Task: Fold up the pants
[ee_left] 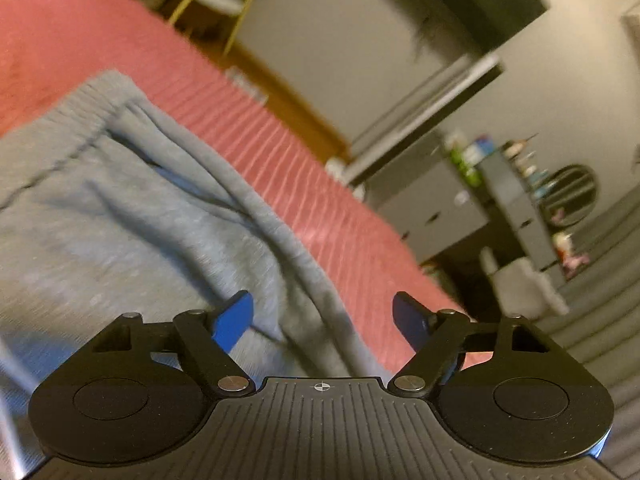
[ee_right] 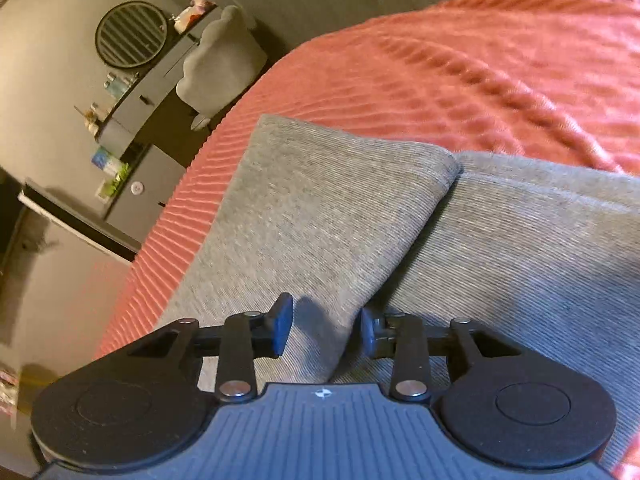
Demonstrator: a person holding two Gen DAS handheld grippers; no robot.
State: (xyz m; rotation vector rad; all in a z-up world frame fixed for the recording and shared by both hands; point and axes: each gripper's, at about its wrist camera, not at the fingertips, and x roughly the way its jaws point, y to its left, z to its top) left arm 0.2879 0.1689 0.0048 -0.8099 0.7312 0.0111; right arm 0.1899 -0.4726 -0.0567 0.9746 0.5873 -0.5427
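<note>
Grey sweatpants (ee_left: pixel 120 220) lie on a red ribbed bedspread (ee_left: pixel 280 148). In the left wrist view I see the ribbed waistband at upper left and a long fold running down toward my left gripper (ee_left: pixel 323 320), which is open just above the fabric near the pants' right edge. In the right wrist view the pants (ee_right: pixel 320 216) show two leg ends lying side by side, the left one on top. My right gripper (ee_right: pixel 326 330) is open, its blue pads either side of the upper leg's edge, with the cloth between them.
The red bedspread (ee_right: pixel 480 80) ends at a rounded edge to the left of the pants. Beyond it stand a grey dresser (ee_right: pixel 132 148) with small items, a round mirror (ee_right: pixel 130 34), and a grey chair (ee_right: pixel 224 60).
</note>
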